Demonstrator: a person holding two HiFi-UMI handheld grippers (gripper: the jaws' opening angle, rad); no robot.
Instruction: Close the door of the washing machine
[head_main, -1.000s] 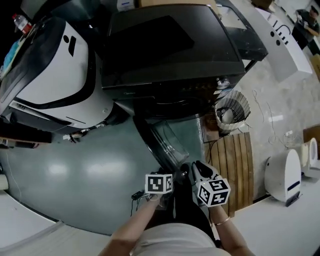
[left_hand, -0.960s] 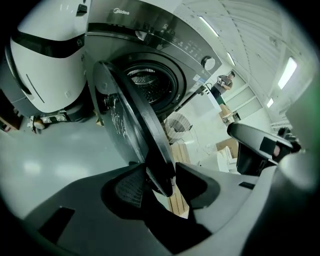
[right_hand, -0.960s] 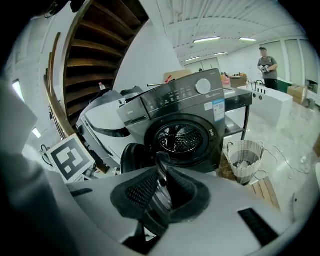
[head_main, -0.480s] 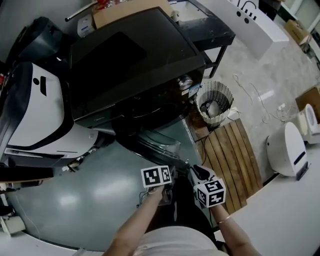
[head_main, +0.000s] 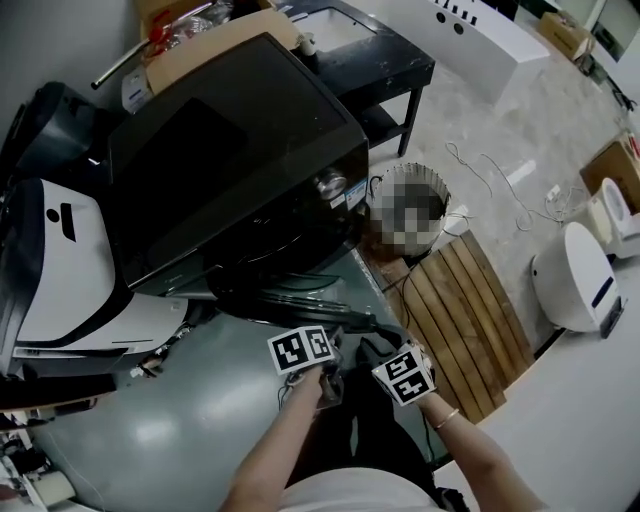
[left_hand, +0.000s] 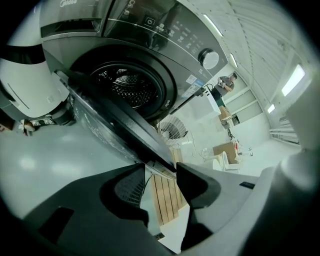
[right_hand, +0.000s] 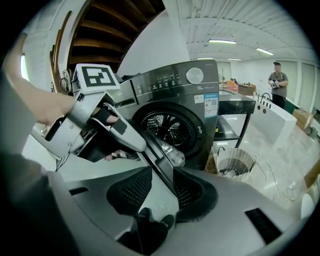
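the round black-rimmed glass door (left_hand: 110, 125) of the dark grey front-loading washing machine (head_main: 230, 170) stands part open. seen from the front, it is hinged at the left of the machine's opening and swung out before the perforated steel drum (left_hand: 127, 85). both grippers meet the door's free edge, out in front of the machine. the left gripper (left_hand: 160, 167) has its jaws closed onto that rim, which fills the gap at their tips. the right gripper (right_hand: 162, 172), just beside it, has just been spreading its jaws. the rim runs between them with floor showing on one side, so it clamps nothing.
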